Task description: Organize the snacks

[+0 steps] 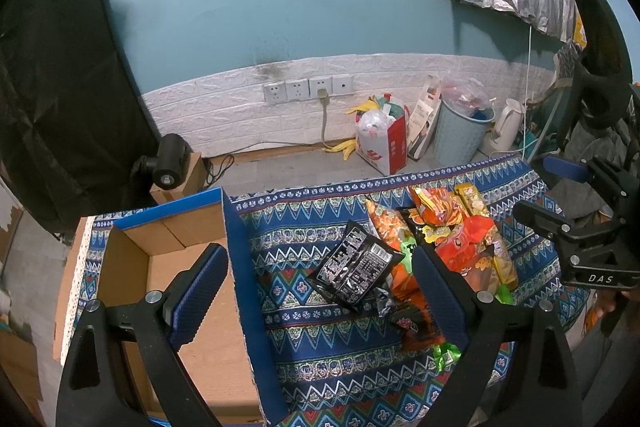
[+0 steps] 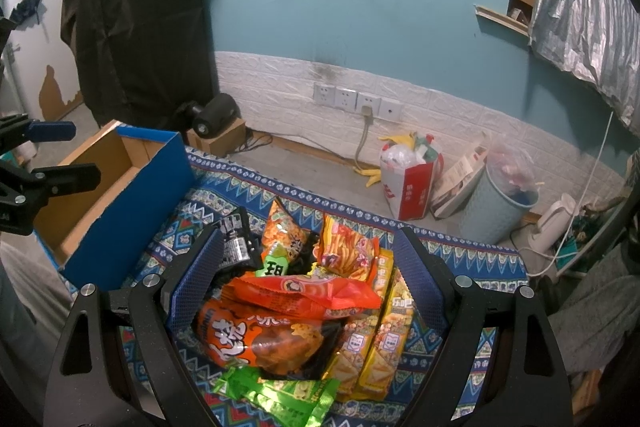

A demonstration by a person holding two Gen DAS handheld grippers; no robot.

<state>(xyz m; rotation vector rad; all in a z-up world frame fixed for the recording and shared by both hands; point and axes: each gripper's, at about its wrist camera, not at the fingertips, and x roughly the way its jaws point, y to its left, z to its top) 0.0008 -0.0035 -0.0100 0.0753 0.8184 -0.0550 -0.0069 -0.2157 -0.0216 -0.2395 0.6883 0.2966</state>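
From the left wrist view, the left gripper (image 1: 320,291) hangs with its jaws spread wide and nothing between them, straddling the near wall of a blue-sided cardboard box (image 1: 236,267) that sits on a table covered by a patterned cloth (image 1: 304,343). The box interior shows bare brown cardboard with no packet visible in it, so the sorting appears not to have started: every snack seen lies outside the box, heaped on the cloth to its right. Nearest the box lies a black packet (image 1: 354,269) of crinkled glossy foil with white print, flat and slightly tilted; beside it rise orange and yellow pouches in a loose pile (image 1: 456,239). The right gripper (image 1: 576,247) enters from the right edge, matte black metal. From the right wrist view, the right gripper (image 2: 310,279) is likewise wide open and holds nothing, its blue ribbed pads flanking the pile from above. Between them lies a red-orange pillow pouch (image 2: 304,297), puffed and shiny, over a darker orange bag (image 2: 260,343); a crumpled green wrapper (image 2: 276,399) lies nearest the camera and long yellow packets (image 2: 380,339) lie at the right. The box (image 2: 132,211) stands well to the left, seemingly empty.
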